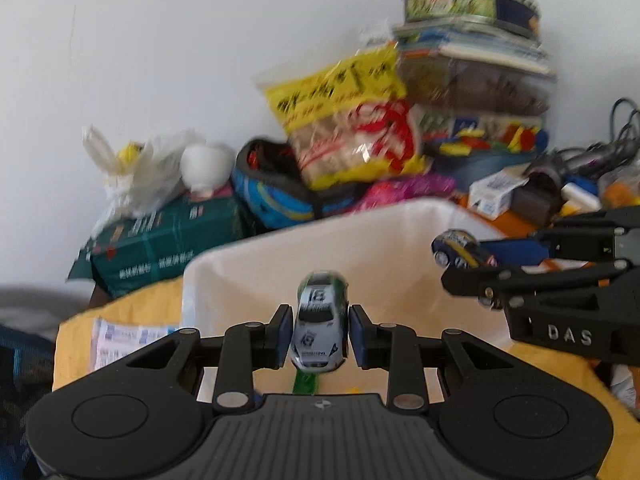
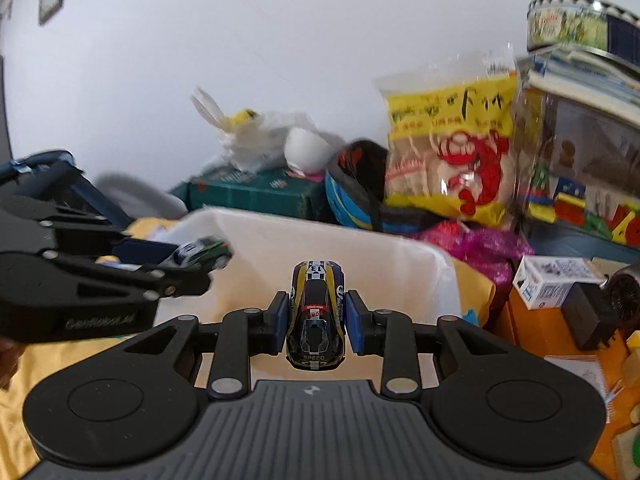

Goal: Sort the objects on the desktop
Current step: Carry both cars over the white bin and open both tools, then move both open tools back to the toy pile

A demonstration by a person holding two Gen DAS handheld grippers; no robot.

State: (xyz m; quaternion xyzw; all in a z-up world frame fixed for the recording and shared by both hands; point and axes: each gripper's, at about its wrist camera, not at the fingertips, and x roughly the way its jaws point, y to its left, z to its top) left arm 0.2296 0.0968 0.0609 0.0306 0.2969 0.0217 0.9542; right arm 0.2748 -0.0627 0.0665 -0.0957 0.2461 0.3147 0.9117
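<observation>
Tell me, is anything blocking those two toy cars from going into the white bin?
Nothing visible does. The left tool holds the silver car and the right tool the black car, both over the open white bin.

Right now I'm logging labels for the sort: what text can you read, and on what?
"DAS": right gripper body, left wrist view.
"GenRobot.ai", blurred: left gripper body, right wrist view.
"13", "SPEED": black car.
"18", blurred: silver car.
Snack bag, green box, white box, tin: print unreadable.
</observation>
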